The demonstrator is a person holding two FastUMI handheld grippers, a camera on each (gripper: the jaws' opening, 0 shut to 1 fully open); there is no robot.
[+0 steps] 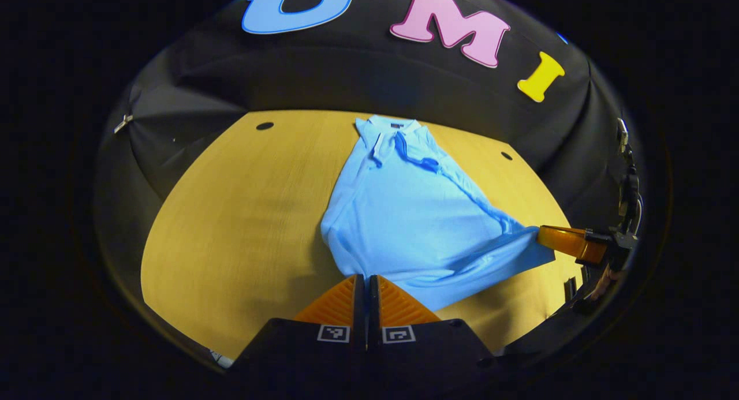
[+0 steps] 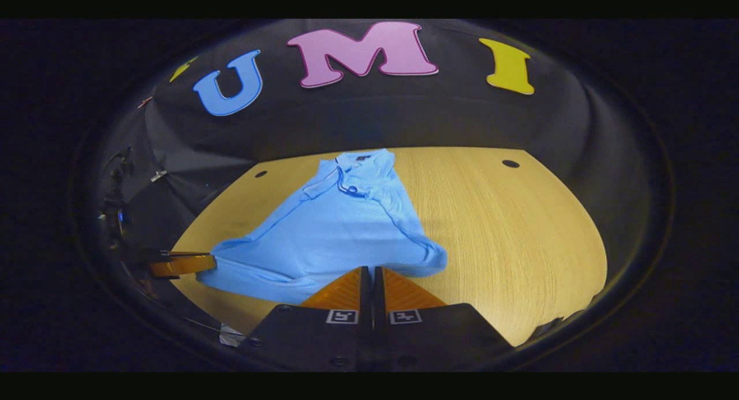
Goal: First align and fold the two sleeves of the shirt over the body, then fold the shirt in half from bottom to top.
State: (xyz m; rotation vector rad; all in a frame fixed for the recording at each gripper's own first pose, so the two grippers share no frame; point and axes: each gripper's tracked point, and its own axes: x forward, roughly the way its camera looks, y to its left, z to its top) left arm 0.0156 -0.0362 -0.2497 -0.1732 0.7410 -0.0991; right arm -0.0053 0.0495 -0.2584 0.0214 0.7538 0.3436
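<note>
A light blue polo shirt point(image 1: 404, 215) lies lengthwise on the wooden table point(image 1: 231, 227), collar point(image 1: 398, 135) at the far end and sleeves folded in over the body. My left gripper point(image 1: 365, 277) is shut on one near corner of the bottom hem. My right gripper point(image 1: 540, 235) pinches the other hem corner off to the right, and the cloth is stretched between them. In the right gripper view the shirt point(image 2: 340, 227) spreads ahead. There the right gripper point(image 2: 369, 268) is shut on the hem, and the left gripper point(image 2: 212, 263) holds the far-left corner.
Bare table point(image 2: 508, 244) stretches wide to the right of the shirt in the right gripper view. Small dark holes point(image 1: 264, 125) point(image 1: 506, 156) mark the table's far corners. The black booth wall rises just behind the collar. Some equipment point(image 1: 626, 192) hangs at the right edge.
</note>
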